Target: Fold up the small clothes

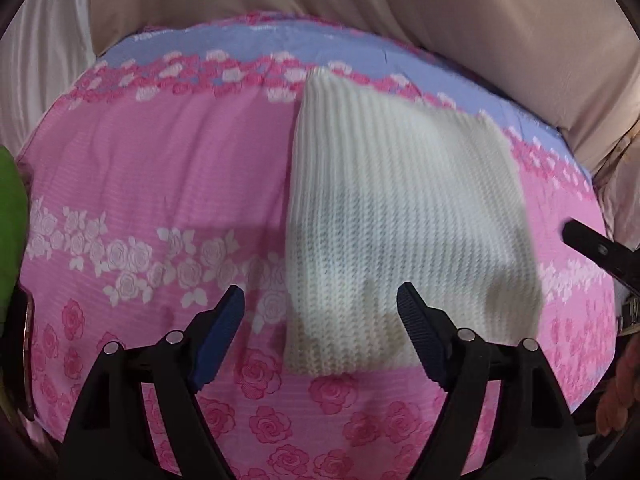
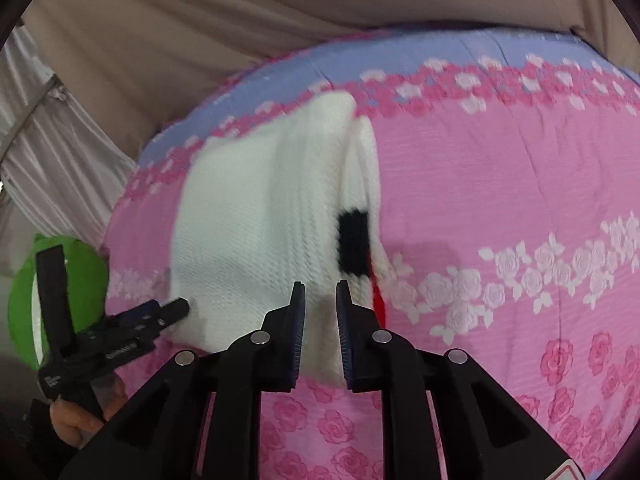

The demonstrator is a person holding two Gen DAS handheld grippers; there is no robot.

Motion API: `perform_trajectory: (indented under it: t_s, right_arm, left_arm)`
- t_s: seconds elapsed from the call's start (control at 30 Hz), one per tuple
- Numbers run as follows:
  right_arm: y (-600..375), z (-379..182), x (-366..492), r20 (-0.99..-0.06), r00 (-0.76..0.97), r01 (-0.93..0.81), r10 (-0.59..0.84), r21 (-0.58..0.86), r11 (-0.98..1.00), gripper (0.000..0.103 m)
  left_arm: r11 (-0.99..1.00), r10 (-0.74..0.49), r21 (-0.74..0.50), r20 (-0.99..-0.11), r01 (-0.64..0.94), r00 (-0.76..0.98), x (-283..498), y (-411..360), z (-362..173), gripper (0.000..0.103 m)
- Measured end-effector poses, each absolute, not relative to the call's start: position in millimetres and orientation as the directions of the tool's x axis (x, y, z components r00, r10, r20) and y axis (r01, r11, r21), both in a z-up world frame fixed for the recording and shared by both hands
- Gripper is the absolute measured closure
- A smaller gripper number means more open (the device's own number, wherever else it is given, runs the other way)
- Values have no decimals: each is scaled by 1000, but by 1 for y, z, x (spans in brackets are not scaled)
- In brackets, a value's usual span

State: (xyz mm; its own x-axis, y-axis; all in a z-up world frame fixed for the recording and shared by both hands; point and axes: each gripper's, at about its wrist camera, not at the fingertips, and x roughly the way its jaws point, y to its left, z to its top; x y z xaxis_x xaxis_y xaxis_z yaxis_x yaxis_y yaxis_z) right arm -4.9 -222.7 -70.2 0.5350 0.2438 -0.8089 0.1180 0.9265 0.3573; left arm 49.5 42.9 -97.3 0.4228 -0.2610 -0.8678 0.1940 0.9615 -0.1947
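Note:
A white knitted garment [image 1: 400,216] lies folded into a rectangle on the pink rose-patterned cloth [image 1: 160,168]. In the right wrist view the garment [image 2: 260,216] shows a black patch [image 2: 354,240] and a red bit [image 2: 378,298] at its right fold. My left gripper [image 1: 320,308] is open over the garment's near left edge, holding nothing; it also shows in the right wrist view [image 2: 176,308] at the garment's left edge. My right gripper [image 2: 320,300] has its jaws a small gap apart over the garment's near edge, holding nothing; one of its fingers [image 1: 592,244] shows at the right of the left wrist view.
A green object [image 2: 60,292] sits off the table's left edge, also seen in the left wrist view [image 1: 10,216]. Beige and white curtains [image 1: 440,8] hang behind the table. The cloth has a lilac band [image 2: 400,56] along its far edge.

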Motion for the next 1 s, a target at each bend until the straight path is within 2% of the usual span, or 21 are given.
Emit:
perform_trajectory:
  t_s: [0.13, 0.2, 0.23, 0.33, 0.4, 0.5, 0.6, 0.67, 0.73, 0.8, 1.0]
  right_arm:
    - [-210, -57, 38, -810, 543, 36, 222, 287, 957, 93]
    - [-207, -86, 65, -871, 464, 46, 163, 207, 977, 95]
    - [-211, -112, 80, -907, 400, 62, 130, 169, 984, 100]
    - [-227, -123, 87, -893, 410, 97, 184, 243, 965, 100]
    - [-227, -107, 82, -888, 426, 130, 174, 250, 959, 99]
    - [-226, -81, 53, -864, 483, 152, 143, 244, 958, 91]
    - [-229, -68, 13, -843, 516, 194, 150, 285, 939, 89]
    - [-231, -68, -9, -850, 511, 228, 128, 277, 933, 80]
    - [-230, -71, -25, -866, 494, 274, 83, 246, 930, 65]
    - [-227, -73, -42, -871, 491, 310, 28, 204, 928, 56]
    - [-212, -75, -64, -869, 493, 299, -45, 120, 947, 52]
  left_arm:
    - [964, -250, -179, -866, 197, 433, 56, 34, -88, 26]
    - [966, -232, -150, -866, 211, 443, 56, 27, -82, 26]
    - [967, -219, -128, -862, 222, 456, 53, 24, -78, 26]
    - [968, -195, -85, -849, 237, 491, 42, 22, -72, 23]
    - [971, -172, -60, -847, 230, 503, 35, 22, -71, 14]
    - [975, -141, -28, -843, 220, 520, 24, 20, -71, 11]
    - [978, -112, 5, -834, 210, 540, 13, 16, -69, 8]
    - [977, -105, 16, -829, 211, 550, 7, 12, -68, 8]
    - [975, -95, 34, -826, 218, 555, 3, 7, -67, 8]
    - [974, -91, 43, -823, 222, 560, -1, 3, -67, 8]
    - [974, -88, 49, -821, 223, 564, -11, -4, -66, 8]
